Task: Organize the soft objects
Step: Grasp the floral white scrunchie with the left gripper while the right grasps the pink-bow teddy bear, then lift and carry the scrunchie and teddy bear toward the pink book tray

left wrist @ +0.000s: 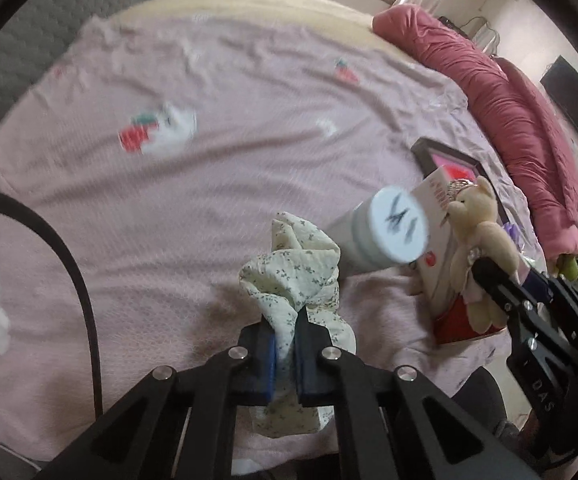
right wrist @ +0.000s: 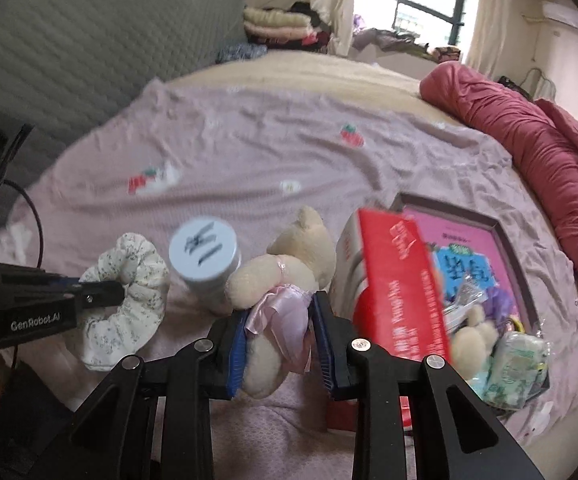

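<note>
Scrunchie [left wrist: 289,276], cream with small grey floral print, pinched between blue pads of left gripper [left wrist: 285,354]; jaws narrowed almost together on a fold of fabric, rest of ring bunched above and below fingertips, raised off pink bedspread [left wrist: 169,200]. Same scrunchie [right wrist: 129,292] seen from right wrist view as a full ruffled loop, hanging from black fingers of left gripper [right wrist: 105,294] at left edge.

Teddy bear [right wrist: 285,280], beige plush in pink satin skirt, clamped at waist by right gripper [right wrist: 279,340]; jaws partly closed, blue pads pressing skirt on both sides, head tipped away, legs dangling toward camera. From left wrist view, bear [left wrist: 477,240] at right, held by right gripper [left wrist: 497,280], lifted clear of bedspread.

Just behind both, between scrunchie and bear: white jar [right wrist: 205,268] with pale blue lid bearing black scribbles, leaning. Beside bear on right: red and white box [right wrist: 401,280], tilted, blurred. Further right: dark-framed tray [right wrist: 501,236] with pink printed base, holding a small plush, a purple item, a green-white packet; contact among these unclear.

Farther back: strawberry prints on bedspread, rolled dark red quilt [right wrist: 529,132] along right edge, grey quilted headboard [right wrist: 89,52] at left, window [right wrist: 413,0] with cream curtains.
</note>
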`<action>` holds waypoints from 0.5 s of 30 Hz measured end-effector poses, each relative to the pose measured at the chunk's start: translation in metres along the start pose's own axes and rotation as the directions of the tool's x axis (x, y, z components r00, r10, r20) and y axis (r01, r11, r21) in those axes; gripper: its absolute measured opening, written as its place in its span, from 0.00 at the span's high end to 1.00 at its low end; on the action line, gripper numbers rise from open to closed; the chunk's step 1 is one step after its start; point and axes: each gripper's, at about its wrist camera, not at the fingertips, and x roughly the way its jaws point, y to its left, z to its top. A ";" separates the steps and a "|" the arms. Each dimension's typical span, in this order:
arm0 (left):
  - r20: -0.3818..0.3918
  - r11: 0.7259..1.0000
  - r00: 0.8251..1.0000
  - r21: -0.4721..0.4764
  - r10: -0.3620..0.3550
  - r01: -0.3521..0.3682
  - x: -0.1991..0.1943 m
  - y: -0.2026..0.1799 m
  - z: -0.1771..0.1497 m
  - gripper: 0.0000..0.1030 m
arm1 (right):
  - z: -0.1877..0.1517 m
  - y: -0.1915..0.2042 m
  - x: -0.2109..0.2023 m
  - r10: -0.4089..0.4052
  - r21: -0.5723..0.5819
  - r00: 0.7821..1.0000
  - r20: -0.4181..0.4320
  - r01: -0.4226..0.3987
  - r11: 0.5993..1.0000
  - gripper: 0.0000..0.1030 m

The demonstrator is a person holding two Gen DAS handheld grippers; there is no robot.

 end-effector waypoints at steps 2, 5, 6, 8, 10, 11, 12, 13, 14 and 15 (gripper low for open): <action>0.039 1.000 0.999 0.012 0.003 -0.003 -0.021 -0.009 0.004 0.93 | 0.004 -0.008 -0.014 0.006 0.015 0.999 0.033 -0.006 1.000 0.70; 0.080 0.998 0.996 0.049 0.026 -0.030 -0.047 -0.025 0.010 0.93 | 0.010 -0.027 -0.037 0.052 0.060 0.994 0.097 -0.058 0.997 0.70; 0.090 0.997 0.995 0.065 0.035 -0.041 -0.054 -0.033 0.013 0.93 | 0.012 -0.032 -0.041 0.046 0.062 0.993 0.108 -0.053 0.997 0.70; 0.115 0.995 0.993 0.085 0.038 -0.048 -0.069 -0.042 0.014 0.93 | 0.014 -0.047 -0.053 0.036 0.081 0.990 0.135 -0.047 0.996 0.70; 0.136 0.993 0.990 0.105 0.035 -0.049 -0.081 -0.054 0.015 0.93 | 0.013 -0.061 -0.063 0.040 0.116 0.988 0.151 -0.058 0.992 0.70; 0.145 0.993 0.989 0.112 0.032 -0.049 -0.088 -0.055 0.013 0.93 | 0.014 -0.068 -0.067 0.030 0.125 0.987 0.158 -0.050 0.991 0.70; 0.151 0.992 0.988 0.121 0.029 -0.048 -0.093 -0.060 0.014 0.93 | 0.014 -0.076 -0.074 0.021 0.132 0.986 0.168 -0.043 0.990 0.70; 0.154 0.990 0.988 0.132 0.026 -0.046 -0.096 -0.067 0.016 0.93 | 0.014 -0.081 -0.077 0.018 0.140 0.985 0.174 -0.043 0.989 0.70; 0.161 0.989 0.987 0.144 0.019 -0.043 -0.098 -0.077 0.020 0.93 | 0.014 -0.088 -0.081 0.014 0.150 0.983 0.181 -0.041 0.988 0.70; 0.168 0.987 0.986 0.153 0.017 -0.043 -0.102 -0.083 0.020 0.93 | 0.013 -0.097 -0.085 0.019 0.159 0.983 0.182 -0.048 0.986 0.70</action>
